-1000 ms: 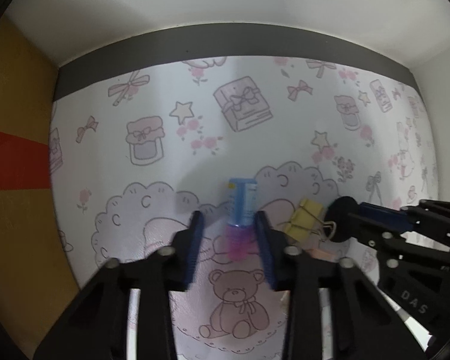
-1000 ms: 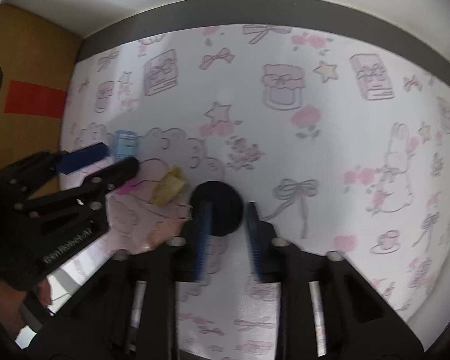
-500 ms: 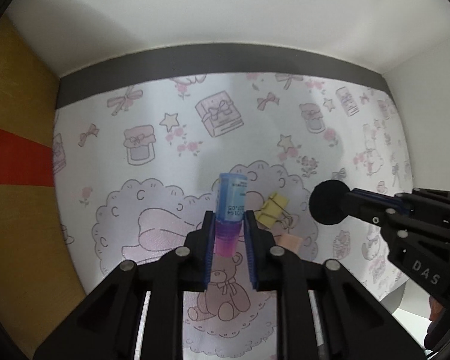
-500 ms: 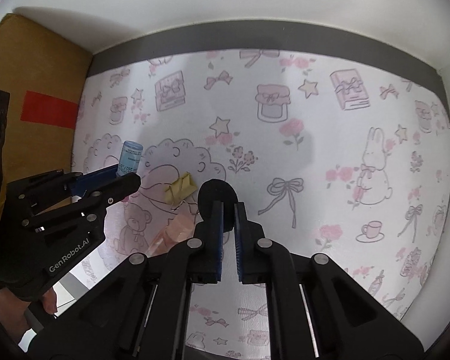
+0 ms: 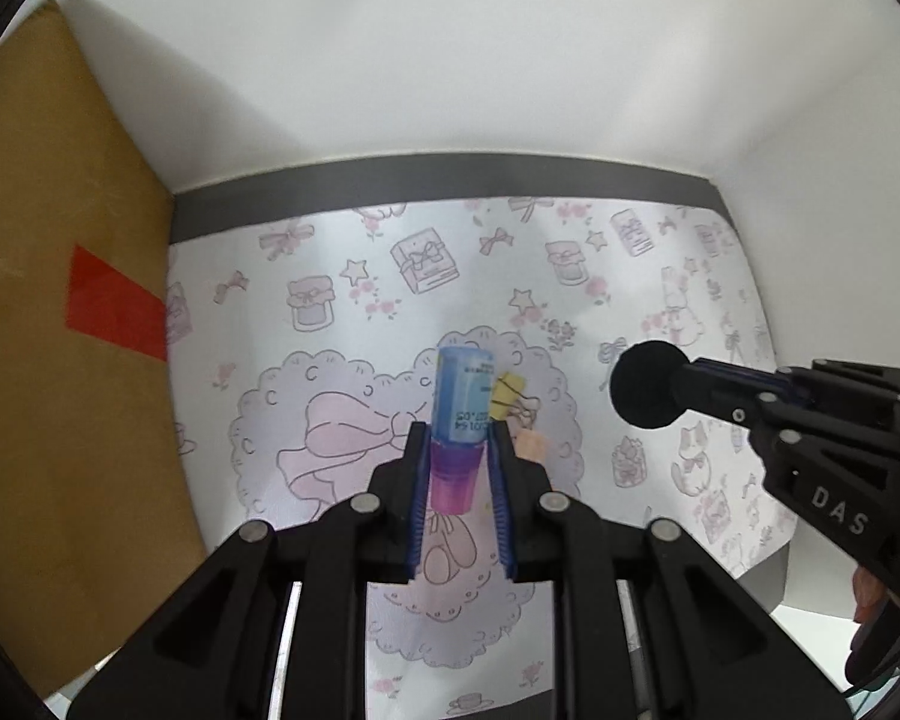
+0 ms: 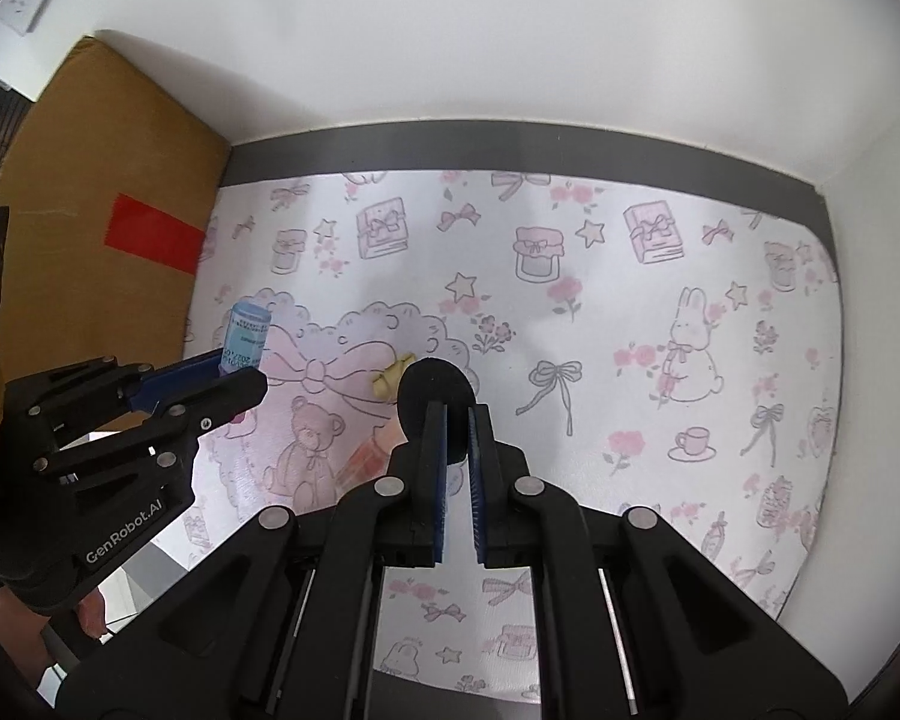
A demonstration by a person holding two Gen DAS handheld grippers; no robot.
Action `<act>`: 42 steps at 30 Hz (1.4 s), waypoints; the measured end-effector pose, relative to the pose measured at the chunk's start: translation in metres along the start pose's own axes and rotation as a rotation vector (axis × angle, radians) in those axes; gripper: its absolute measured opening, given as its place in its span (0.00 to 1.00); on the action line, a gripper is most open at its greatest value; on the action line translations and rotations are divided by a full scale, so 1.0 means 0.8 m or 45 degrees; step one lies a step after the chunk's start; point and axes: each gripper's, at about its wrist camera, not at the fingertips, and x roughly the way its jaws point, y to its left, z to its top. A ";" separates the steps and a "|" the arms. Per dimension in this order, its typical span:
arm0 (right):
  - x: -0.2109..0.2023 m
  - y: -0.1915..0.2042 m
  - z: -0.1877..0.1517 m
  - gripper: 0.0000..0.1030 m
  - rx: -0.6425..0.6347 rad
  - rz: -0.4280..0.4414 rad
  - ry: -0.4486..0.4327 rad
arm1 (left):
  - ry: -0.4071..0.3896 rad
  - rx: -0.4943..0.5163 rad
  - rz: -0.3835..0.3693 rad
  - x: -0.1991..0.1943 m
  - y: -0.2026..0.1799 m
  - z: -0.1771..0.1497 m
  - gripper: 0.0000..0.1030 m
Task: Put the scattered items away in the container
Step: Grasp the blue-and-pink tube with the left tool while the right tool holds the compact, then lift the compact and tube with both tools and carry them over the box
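My left gripper (image 5: 457,438) is shut on a blue tube with a pink cap (image 5: 462,402) and holds it above the patterned mat; the tube also shows in the right wrist view (image 6: 245,336). My right gripper (image 6: 457,414) is shut on a black round disc (image 6: 435,387), lifted off the mat; the disc also shows in the left wrist view (image 5: 648,384). A yellow binder clip (image 5: 507,395) lies on the mat beyond the tube, also in the right wrist view (image 6: 391,381). A peach-orange item (image 6: 369,456) lies beside it.
A pink-and-white patterned mat (image 6: 630,330) covers the table, with a grey strip (image 6: 510,150) and white wall behind. A brown cardboard box with red tape (image 5: 60,330) stands at the left, also in the right wrist view (image 6: 102,228).
Both grippers closed, the left on the tube and the right on the black disc, then rose off the mat. The clip and the peach item stayed on the mat.
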 end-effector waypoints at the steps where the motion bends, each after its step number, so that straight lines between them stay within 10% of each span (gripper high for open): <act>1: -0.006 0.002 -0.002 0.07 -0.001 0.001 -0.010 | -0.013 0.003 0.001 -0.006 -0.001 -0.003 0.18; 21: -0.110 0.062 -0.042 0.06 -0.016 -0.022 -0.217 | -0.238 0.013 -0.002 -0.116 -0.001 -0.067 0.18; 42: -0.203 0.137 -0.033 0.07 -0.111 -0.072 -0.400 | -0.405 0.031 -0.022 -0.222 0.017 -0.044 0.18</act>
